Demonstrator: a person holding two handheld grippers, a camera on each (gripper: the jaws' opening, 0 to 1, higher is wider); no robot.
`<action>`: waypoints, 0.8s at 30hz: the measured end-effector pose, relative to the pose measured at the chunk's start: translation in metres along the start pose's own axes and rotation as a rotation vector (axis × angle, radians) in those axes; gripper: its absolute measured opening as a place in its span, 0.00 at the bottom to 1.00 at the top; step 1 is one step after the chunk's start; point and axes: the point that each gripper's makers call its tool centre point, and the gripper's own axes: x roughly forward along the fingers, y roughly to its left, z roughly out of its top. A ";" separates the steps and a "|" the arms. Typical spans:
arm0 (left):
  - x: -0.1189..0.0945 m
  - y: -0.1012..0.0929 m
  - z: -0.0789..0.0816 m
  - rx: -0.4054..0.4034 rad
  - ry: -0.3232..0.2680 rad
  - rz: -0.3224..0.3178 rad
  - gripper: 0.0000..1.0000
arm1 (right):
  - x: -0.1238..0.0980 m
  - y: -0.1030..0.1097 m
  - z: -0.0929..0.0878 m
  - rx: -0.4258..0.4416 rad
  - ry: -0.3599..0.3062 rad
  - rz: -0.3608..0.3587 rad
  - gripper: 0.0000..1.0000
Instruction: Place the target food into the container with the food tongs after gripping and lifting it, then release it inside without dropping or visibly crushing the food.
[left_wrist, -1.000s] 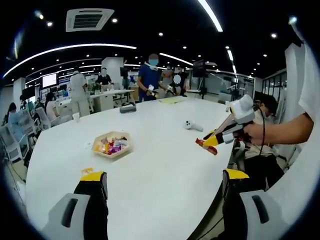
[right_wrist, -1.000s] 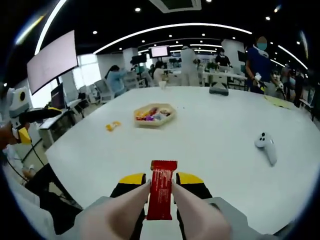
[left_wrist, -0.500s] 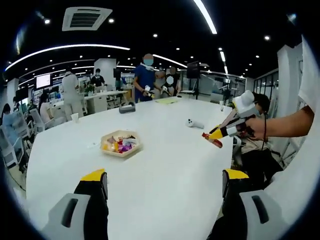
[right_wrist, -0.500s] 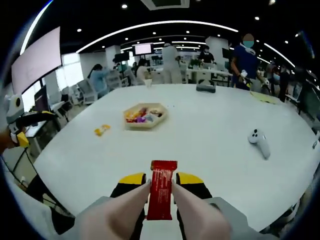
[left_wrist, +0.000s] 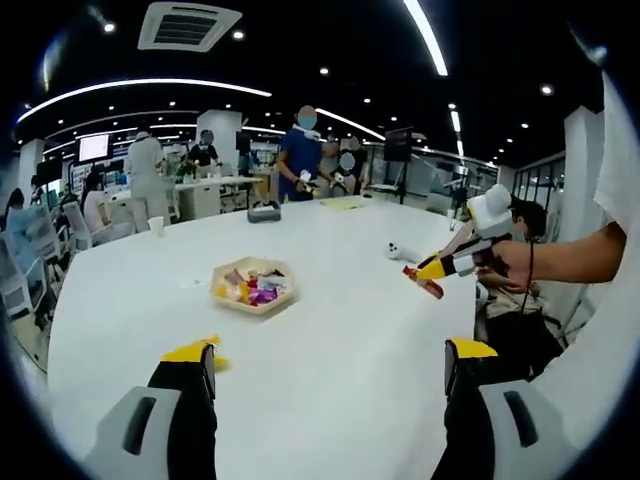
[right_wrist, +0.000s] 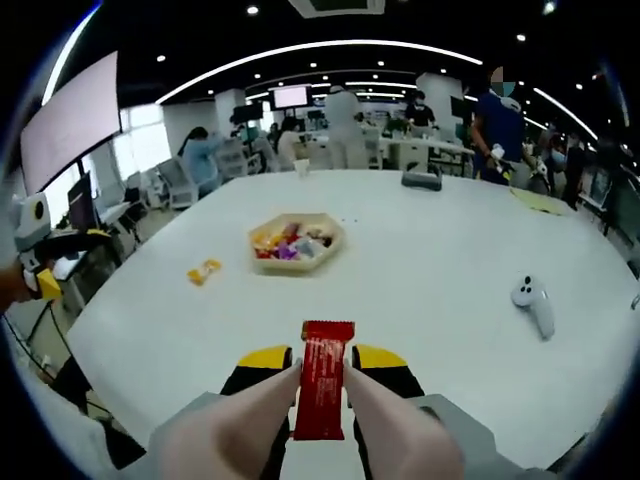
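My right gripper (right_wrist: 322, 362) is shut on a red wrapped snack bar (right_wrist: 322, 392) that stands upright between its jaws, above the near part of the white table. A hexagonal tray (right_wrist: 300, 267) with several colourful wrapped sweets sits further ahead, left of centre. In the left gripper view the same tray (left_wrist: 229, 301) lies ahead and to the left, and my left gripper (left_wrist: 330, 350) is wide open with nothing in it. The right gripper (left_wrist: 436, 269) comes in from the right there, held by a hand, with the red bar (left_wrist: 427, 285) sticking out of it.
A small yellow wrapped sweet (right_wrist: 204, 270) lies on the table (right_wrist: 420, 240) left of the tray. A white handheld controller (right_wrist: 535, 302) rests to the right. Several people stand and sit at desks behind the table's far edge. A seated person is beyond the right edge.
Both cameras have shifted slightly, and the tray looks a little nearer in each view. The right gripper still holds the red bar; the left stays open.
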 end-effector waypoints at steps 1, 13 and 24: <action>0.002 0.000 0.007 -0.006 -0.021 0.006 0.95 | 0.005 -0.002 0.001 -0.007 0.001 0.004 0.23; 0.027 0.009 0.017 -0.013 -0.026 0.115 0.96 | 0.041 -0.021 0.006 -0.022 -0.012 0.096 0.23; 0.027 0.006 0.013 -0.031 -0.014 0.146 0.96 | 0.048 -0.008 0.014 -0.056 -0.015 0.159 0.23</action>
